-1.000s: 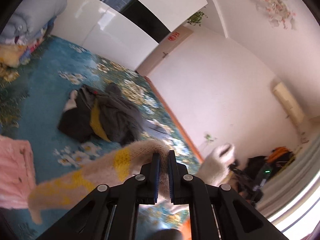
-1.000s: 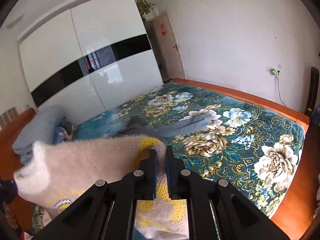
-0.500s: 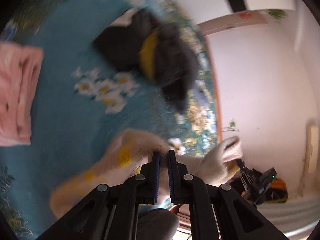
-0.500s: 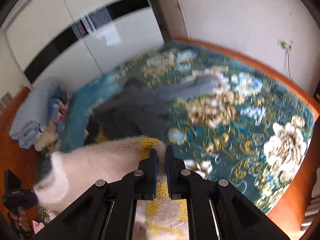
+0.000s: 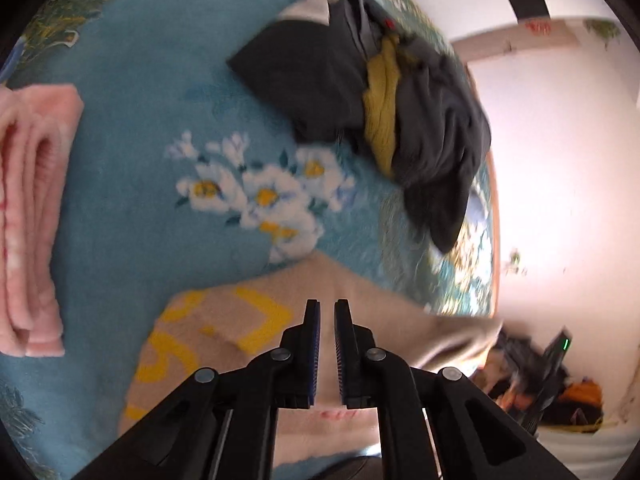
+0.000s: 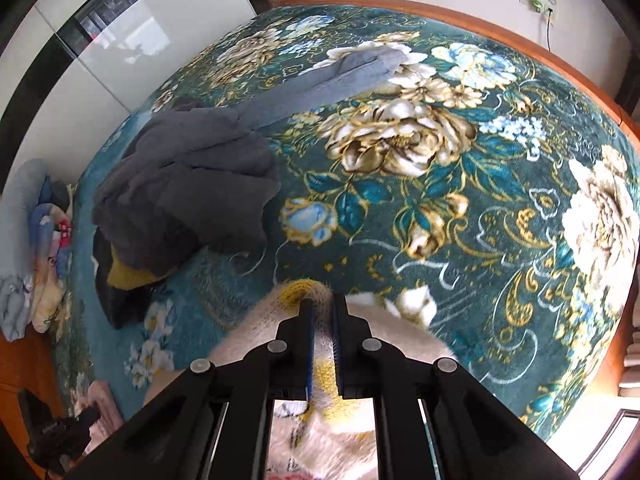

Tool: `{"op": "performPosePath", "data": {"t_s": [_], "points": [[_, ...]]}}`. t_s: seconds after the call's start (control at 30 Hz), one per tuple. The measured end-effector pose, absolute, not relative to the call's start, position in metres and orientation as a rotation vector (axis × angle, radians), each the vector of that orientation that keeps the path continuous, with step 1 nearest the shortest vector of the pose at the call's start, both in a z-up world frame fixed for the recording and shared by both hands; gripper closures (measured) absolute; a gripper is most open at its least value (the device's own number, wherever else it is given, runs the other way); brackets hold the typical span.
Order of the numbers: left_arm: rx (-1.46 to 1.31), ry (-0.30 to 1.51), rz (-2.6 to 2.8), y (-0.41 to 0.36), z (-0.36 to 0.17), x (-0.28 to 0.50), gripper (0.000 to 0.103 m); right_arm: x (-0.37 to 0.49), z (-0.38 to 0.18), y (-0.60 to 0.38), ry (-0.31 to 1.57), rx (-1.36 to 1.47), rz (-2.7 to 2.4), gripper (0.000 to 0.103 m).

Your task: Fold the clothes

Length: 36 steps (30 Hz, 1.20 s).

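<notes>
A fuzzy cream sweater with yellow markings (image 5: 224, 332) lies spread on the teal floral bedspread (image 5: 140, 184), right under both grippers. My left gripper (image 5: 325, 308) is shut on its cream edge, which shows in the narrow gap between the blue pads. My right gripper (image 6: 321, 305) is shut on a yellow-tipped fold of the same sweater (image 6: 304, 290), low over the bed. The right view shows more of the sweater (image 6: 344, 432) below the jaws.
A pile of dark grey and black clothes with a yellow piece (image 5: 380, 100) lies further on the bed; it also shows in the right view (image 6: 188, 184). A folded pink garment (image 5: 28, 216) lies at the left. A wooden bed rim (image 6: 500, 36) and a white wardrobe (image 6: 120, 48) bound the bed.
Both grippers have swung down from holding the sweater in the air to the bed. The sweater now lies spread on the bedspread, still held at both points.
</notes>
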<state>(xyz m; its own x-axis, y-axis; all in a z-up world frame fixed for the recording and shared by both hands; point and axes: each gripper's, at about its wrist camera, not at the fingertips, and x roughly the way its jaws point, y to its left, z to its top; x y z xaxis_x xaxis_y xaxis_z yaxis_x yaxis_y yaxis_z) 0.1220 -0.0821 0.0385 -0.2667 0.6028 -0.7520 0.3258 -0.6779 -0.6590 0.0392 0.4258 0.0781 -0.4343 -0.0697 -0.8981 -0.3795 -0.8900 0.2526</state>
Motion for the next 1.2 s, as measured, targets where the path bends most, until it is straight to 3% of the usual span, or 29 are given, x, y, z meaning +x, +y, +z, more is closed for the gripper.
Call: {"op": "performPosePath", "data": {"t_s": [0.2,0.27,0.33,0.63,0.7,0.83,1.1,1.2], "points": [[-1.854,-1.337,1.744,-0.056,-0.011,0.154,0.091,0.019,0.062,0.444,0.625,-1.563,2.354,0.095],[-1.864,-1.382,1.680,-0.043,-0.017,0.160,0.086,0.018,0.059,0.448,0.650,-1.561,2.342,0.095],[-1.878,-1.394,1.650,-0.031,-0.022,0.161,0.072,0.018,0.057,0.450,0.652,-1.564,2.347,0.095],[-1.905,-1.510,1.549,-0.022,-0.036,0.163,0.072,0.026,0.057,0.465,0.677,-1.556,2.335,0.095],[-1.901,-1.522,1.581,-0.028,-0.039,0.166,0.068,0.028,0.057,0.466,0.680,-1.558,2.335,0.095],[-1.909,-1.551,1.598,-0.031,-0.047,0.171,0.047,0.029,0.054,0.466,0.679,-1.564,2.336,0.095],[-1.938,-1.490,1.604,-0.015,-0.063,0.166,0.052,0.029,0.054,0.465,0.676,-1.573,2.342,0.095],[-1.956,-1.424,1.637,-0.012,-0.063,0.161,0.081,0.029,0.053,0.465,0.671,-1.579,2.338,0.095]]}}
